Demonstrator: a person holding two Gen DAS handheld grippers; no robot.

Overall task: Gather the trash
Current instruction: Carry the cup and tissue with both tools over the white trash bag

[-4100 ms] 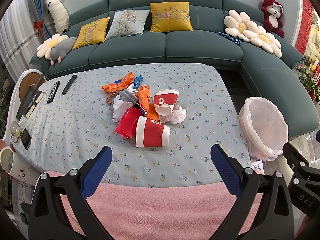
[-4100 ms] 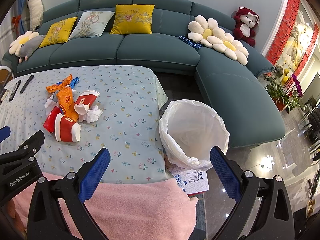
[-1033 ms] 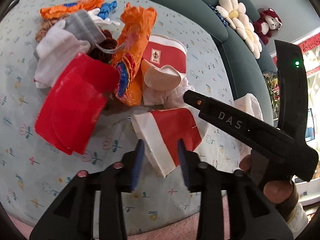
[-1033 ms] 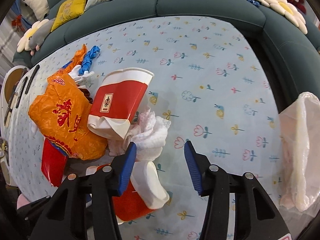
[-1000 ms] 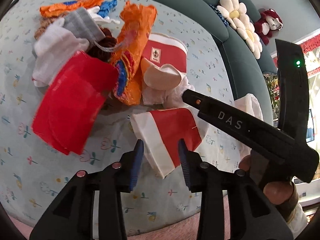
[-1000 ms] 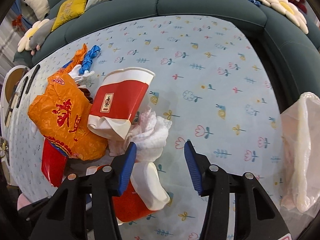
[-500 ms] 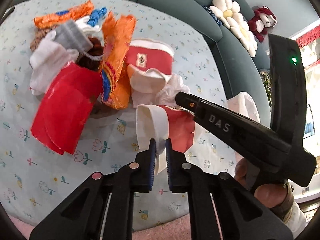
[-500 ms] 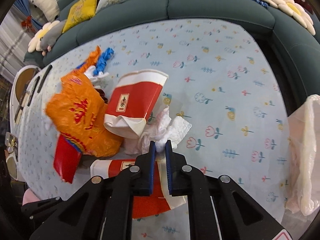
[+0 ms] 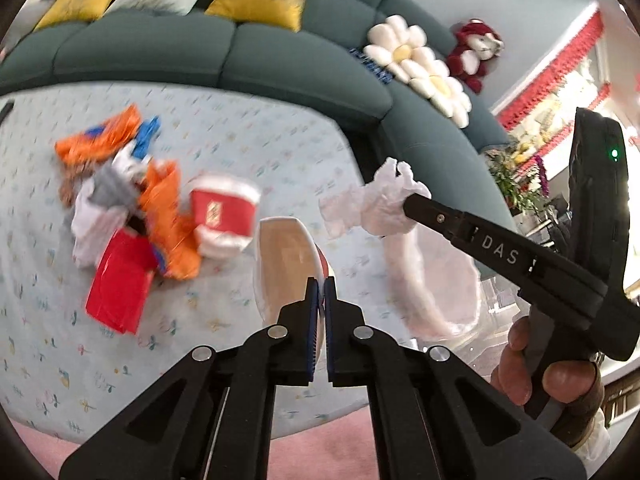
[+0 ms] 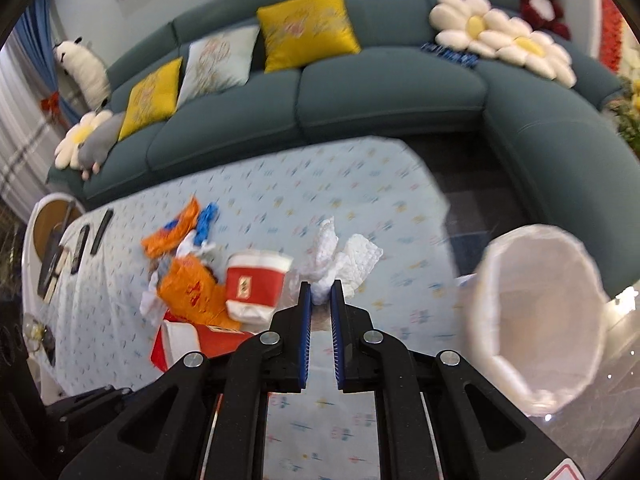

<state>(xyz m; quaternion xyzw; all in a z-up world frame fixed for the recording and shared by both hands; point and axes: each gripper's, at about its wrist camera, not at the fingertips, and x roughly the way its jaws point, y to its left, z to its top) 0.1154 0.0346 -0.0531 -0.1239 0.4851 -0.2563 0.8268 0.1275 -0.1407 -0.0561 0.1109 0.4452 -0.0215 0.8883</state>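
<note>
The left gripper (image 9: 321, 280) is pinching the rim of a red-and-white paper cup (image 9: 286, 264), its blue pads pressed nearly together on the cup wall, and the cup is hanging above the near part of the floral tablecloth (image 9: 240, 136) with its open mouth facing the camera. The right gripper (image 10: 320, 284) is clamping a crumpled white tissue (image 10: 336, 256) between its narrowly set pads; in the left wrist view the same tissue (image 9: 380, 204) is showing at the tip of the right gripper (image 9: 408, 202), raised above the table's right edge. Just beyond and below it, a white-lined trash bin (image 9: 436, 280) is standing on the floor to the right of the table; in the right wrist view its open mouth (image 10: 536, 320) is sitting to the right of the gripped tissue. The rest of the litter is lying in a heap on the left half of the table: a second red-and-white cup (image 10: 256, 284) on its side, an orange plastic bag (image 10: 192, 292) touching it, a flat red wrapper (image 9: 120, 284) at the near side, and orange, blue and white scraps (image 9: 116, 140) at the far side. A teal sofa (image 10: 380, 92) is curving around the far and right sides of the table.
</note>
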